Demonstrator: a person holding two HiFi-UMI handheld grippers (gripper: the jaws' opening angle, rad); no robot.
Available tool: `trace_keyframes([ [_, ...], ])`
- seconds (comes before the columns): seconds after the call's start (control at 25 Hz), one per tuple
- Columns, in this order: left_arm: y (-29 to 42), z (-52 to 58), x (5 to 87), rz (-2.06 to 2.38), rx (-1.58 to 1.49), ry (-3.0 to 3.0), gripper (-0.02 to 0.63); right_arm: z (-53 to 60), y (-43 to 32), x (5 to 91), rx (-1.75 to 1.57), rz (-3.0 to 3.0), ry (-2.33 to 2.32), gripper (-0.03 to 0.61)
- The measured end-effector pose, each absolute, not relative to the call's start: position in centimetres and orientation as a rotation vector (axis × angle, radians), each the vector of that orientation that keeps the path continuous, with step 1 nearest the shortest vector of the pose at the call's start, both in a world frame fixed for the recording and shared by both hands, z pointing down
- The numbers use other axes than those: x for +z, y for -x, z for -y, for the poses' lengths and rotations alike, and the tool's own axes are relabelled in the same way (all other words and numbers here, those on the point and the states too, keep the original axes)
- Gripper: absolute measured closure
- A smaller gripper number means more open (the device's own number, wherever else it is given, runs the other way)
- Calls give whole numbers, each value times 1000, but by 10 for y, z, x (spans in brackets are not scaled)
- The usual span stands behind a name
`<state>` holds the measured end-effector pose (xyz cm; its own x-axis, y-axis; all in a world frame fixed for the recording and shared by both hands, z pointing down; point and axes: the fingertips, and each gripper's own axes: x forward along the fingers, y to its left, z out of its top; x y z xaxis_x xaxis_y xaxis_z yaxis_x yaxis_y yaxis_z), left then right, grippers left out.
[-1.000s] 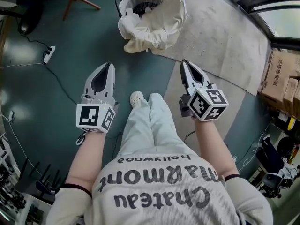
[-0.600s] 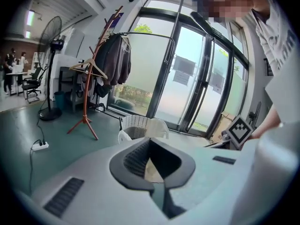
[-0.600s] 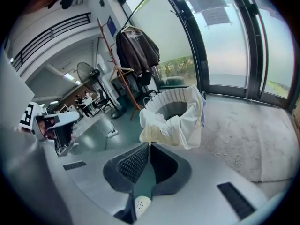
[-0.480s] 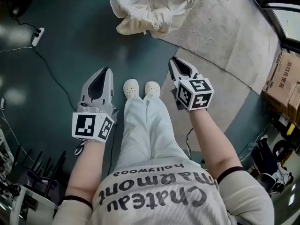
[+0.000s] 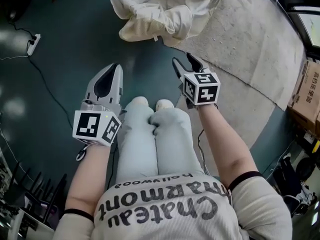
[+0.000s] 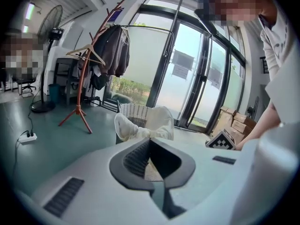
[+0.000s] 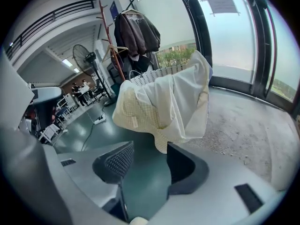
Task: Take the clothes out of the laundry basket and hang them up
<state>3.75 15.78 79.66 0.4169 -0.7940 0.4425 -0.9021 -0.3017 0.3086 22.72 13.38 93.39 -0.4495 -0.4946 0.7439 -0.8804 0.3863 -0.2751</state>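
Currently the approach step: cream checked cloth [image 5: 165, 14] drapes over white wicker laundry basket [image 6: 133, 114] at top centre of the head view, on the floor. Both tongs well short: left tongs [image 5: 115, 70] clenched and empty, right tongs [image 5: 184, 63] opening, nothing between. Next move probably: reach right tongs forward, pinch hanging cloth edge.

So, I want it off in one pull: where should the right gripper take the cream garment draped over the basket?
Probably the loose lower fold of the cream garment, hanging free outside the basket rim. Come in from the front: the right gripper faces it, jaws opening, nothing between them yet.
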Motion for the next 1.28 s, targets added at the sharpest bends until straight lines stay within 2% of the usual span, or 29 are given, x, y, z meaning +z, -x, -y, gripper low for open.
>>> trace_keyframes([
  [0.32, -26, -148, 864, 1429, 294, -2132, 604, -115, -218, 1007, 909, 2078, -1216, 318],
  [0.64, -19, -142, 898, 1405, 330, -2135, 604, -80, -221, 1033, 753, 2029, -1327, 261],
  [1.0, -14, -128, 907, 1422, 321, -2143, 604, -49, -209, 1045, 630, 2027, -1309, 261],
  [1.04, -13, -128, 907, 1428, 320, -2132, 604, -48, -210, 1044, 621, 2020, -1314, 288],
  [1.12, -11, -131, 905, 1432, 319, -2110, 604, -47, -213, 1042, 610, 2000, -1322, 433],
  [1.16, -11, -132, 902, 1431, 317, -2102, 604, -48, -213, 1041, 618, 1991, -1321, 473],
  [1.24, -10, -135, 895, 1425, 308, -2086, 604, -52, -214, 1035, 654, 1977, -1315, 528],
  [1.28, -9, -137, 890, 1424, 304, -2076, 604, -55, -215, 1030, 675, 1972, -1315, 535],
])
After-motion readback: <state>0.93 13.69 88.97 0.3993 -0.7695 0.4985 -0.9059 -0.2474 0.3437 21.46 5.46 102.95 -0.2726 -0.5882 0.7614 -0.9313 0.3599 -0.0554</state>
